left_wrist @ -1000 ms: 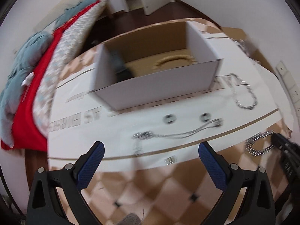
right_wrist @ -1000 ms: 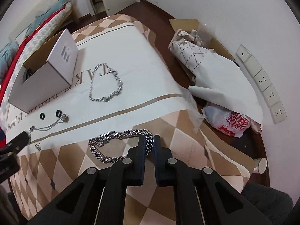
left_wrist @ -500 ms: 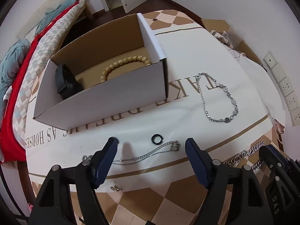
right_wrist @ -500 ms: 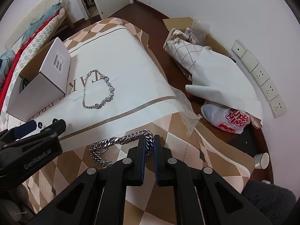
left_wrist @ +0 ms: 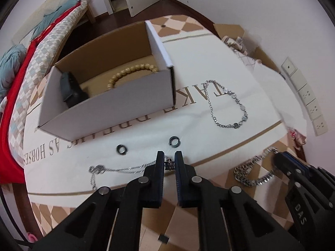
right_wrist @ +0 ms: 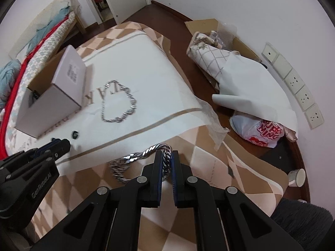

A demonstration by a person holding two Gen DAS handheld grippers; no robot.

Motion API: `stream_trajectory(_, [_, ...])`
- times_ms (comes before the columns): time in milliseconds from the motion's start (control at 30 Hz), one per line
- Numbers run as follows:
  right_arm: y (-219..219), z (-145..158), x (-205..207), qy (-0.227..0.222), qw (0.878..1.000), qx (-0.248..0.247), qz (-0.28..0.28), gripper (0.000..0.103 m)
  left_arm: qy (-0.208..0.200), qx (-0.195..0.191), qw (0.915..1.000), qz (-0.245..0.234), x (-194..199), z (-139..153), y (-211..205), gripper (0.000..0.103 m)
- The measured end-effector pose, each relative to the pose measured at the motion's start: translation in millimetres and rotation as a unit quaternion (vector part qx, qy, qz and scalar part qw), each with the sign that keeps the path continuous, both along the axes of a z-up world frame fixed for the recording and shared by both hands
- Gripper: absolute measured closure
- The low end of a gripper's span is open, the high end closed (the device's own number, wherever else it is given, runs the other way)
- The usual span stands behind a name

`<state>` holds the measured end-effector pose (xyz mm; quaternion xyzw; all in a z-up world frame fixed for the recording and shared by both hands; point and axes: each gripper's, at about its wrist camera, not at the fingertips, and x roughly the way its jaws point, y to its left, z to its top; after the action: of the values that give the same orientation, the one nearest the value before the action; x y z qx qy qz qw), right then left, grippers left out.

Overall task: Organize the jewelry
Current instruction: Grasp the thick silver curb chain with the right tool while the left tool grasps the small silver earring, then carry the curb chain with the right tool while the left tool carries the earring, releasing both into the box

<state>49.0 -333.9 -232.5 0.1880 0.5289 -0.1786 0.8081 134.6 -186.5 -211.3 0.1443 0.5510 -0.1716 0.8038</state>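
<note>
My left gripper [left_wrist: 169, 160] is shut on the clasp end of a thin silver chain [left_wrist: 117, 169] that lies on the white cloth [left_wrist: 209, 58]. My right gripper [right_wrist: 166, 160] is shut on a thick silver curb chain [right_wrist: 134, 156], also seen in the left wrist view [left_wrist: 253, 168]. An open white cardboard box [left_wrist: 108, 104] holds a wooden bead bracelet [left_wrist: 129, 74] and a black item [left_wrist: 71, 90]. Two dark rings [left_wrist: 174, 141] [left_wrist: 121, 149] lie in front of the box. A silver link bracelet [left_wrist: 228, 104] lies right of it.
The cloth covers a checked brown table [right_wrist: 219, 167]. To the right on the floor are a cardboard box with bags [right_wrist: 219, 48] and a white mug [right_wrist: 297, 176]. A bed with red and blue bedding [left_wrist: 18, 62] is on the left.
My left gripper moved down to the thin chain and closed on its clasp end. My right gripper stays shut on the thick chain and has lifted it slightly.
</note>
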Motion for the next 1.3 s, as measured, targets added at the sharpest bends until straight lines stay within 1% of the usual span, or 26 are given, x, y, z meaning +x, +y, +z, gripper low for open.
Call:
stream_trajectory(100, [7.6,14.8,0.5,-0.018,1.0,0.012,0.012,0.095,0.006,-0.026,0.9996,0.014,1.8,18.8,19.1,0.096])
stream_trajectory(200, [15.1,30.6,1.9,-0.036,0.999,0.025,0.023,0.095,0.002,-0.044,0.9987,0.026,-4.2,38.7,36.1,0.096])
stream_trajectory(400, [29.8,64.4,3.8,-0.073,0.995,0.054,0.041,0.095,-0.026,-0.078,0.9958,0.04,-4.9,87.7,67.6,0.096])
stream_trajectory(600, [44.4,96.7,10.8,-0.104,0.99,0.075,0.063,0.095,-0.042,-0.102,0.9926,0.05,0.3,129.3,93.1,0.096])
stream_trajectory(667, [50.2,108.0,17.2,-0.111,0.988,0.08,0.075,0.095,-0.049,-0.108,0.9918,0.048,4.0,140.9,96.7,0.096])
stream_trajectory(833, [61.8,139.4,41.8,-0.132,0.981,0.084,0.113,0.095,-0.077,-0.128,0.9877,0.046,15.9,182.5,107.1,0.096])
stream_trajectory(967, [67.8,166.4,66.5,-0.152,0.975,0.085,0.138,0.095,-0.099,-0.14,0.9844,0.041,35.0,213.2,110.8,0.096])
stream_trajectory(1067, [72.1,181.4,90.3,-0.159,0.972,0.076,0.156,0.095,-0.104,-0.139,0.984,0.038,54.5,222.2,110.0,0.096])
stream_trajectory(1133, [75.6,186.2,107.5,-0.157,0.971,0.073,0.166,0.095,-0.101,-0.138,0.9845,0.04,69.8,222.1,109.0,0.096])
stream_trajectory(1200, [79.1,185.4,124.4,-0.149,0.97,0.073,0.176,0.095,-0.091,-0.136,0.9857,0.04,87.3,216.7,107.4,0.096])
stream_trajectory(1300, [81.8,175.8,152.5,-0.13,0.971,0.079,0.184,0.095,-0.076,-0.126,0.9882,0.042,110.3,203.3,103.1,0.096])
